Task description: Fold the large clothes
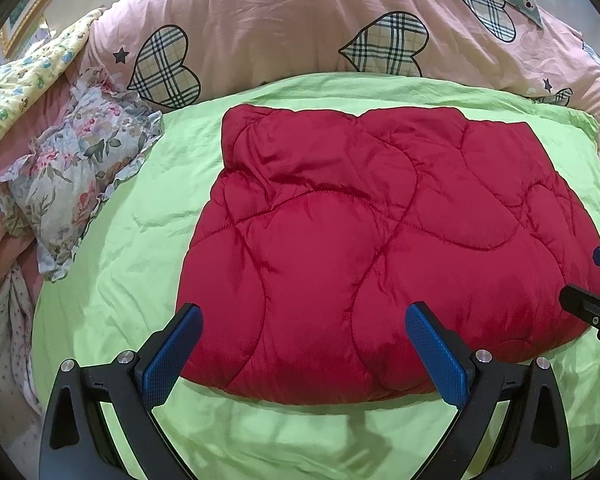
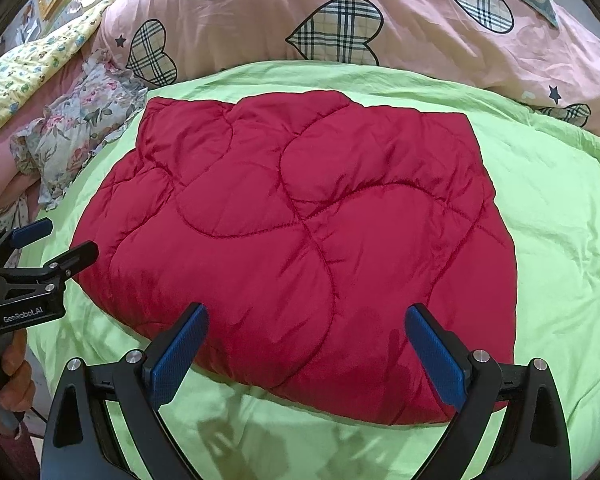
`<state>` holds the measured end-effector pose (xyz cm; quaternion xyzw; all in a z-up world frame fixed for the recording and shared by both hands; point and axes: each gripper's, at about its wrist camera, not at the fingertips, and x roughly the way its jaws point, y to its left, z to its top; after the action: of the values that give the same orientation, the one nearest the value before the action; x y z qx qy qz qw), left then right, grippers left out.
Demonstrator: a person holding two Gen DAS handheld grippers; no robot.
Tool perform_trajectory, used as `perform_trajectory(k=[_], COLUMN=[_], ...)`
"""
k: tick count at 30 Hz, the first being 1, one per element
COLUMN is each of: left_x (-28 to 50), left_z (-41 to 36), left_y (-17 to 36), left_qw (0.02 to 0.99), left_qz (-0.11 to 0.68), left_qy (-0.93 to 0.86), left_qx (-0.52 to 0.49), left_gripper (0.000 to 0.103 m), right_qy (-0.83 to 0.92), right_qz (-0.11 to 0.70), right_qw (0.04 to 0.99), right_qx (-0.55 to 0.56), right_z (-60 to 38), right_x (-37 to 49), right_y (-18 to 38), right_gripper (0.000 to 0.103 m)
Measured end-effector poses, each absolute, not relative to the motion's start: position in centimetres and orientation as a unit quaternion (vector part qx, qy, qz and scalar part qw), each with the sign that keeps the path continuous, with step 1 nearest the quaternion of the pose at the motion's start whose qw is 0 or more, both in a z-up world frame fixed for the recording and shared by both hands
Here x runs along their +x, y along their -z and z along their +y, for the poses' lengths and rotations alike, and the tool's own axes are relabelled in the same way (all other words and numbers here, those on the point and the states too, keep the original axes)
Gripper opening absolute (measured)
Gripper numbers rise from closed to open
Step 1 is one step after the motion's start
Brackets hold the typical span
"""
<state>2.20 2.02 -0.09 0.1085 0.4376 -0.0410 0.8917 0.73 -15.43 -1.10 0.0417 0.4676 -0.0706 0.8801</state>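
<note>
We see a folded red quilted garment (image 1: 380,248) lying on the green sheet (image 1: 132,248), left gripper (image 1: 304,354) spread, empty, right gripper (image 2: 306,354) likewise, only the right view shows a hand (image 2: 14,376) at near left

A red quilted padded garment (image 2: 300,240), folded into a rough rectangle, lies flat on a bright green sheet (image 2: 560,240). The right gripper (image 2: 306,354) hangs over its near edge, blue-padded fingers (image 2: 178,356) spread wide with nothing between them. At the left edge, the left gripper (image 2: 56,242) points toward the garment's left side, its fingers apart, a hand (image 2: 14,376) on its handle. Behind lie a pink quilt with plaid hearts (image 2: 260,20) and a floral ruffled pillow (image 2: 76,132)
</note>
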Motion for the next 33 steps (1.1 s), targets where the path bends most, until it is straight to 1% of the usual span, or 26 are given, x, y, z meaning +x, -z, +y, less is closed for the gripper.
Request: perform_trajectory(k=[33], left_x=[1.99], left_z=[1.55], left_y=[-0.38], left_qw=[0.897], left_qz=[0.426], left_qy=[0.039], left_qx=[0.107], left_gripper=[0.102], right_qy=[0.070], right_qz=[0.464], right_qw=[0.882], right_qx=[0.041], right_z=[-15.52], right_x=[0.94], right_y=[0.39], right_gripper=[0.099])
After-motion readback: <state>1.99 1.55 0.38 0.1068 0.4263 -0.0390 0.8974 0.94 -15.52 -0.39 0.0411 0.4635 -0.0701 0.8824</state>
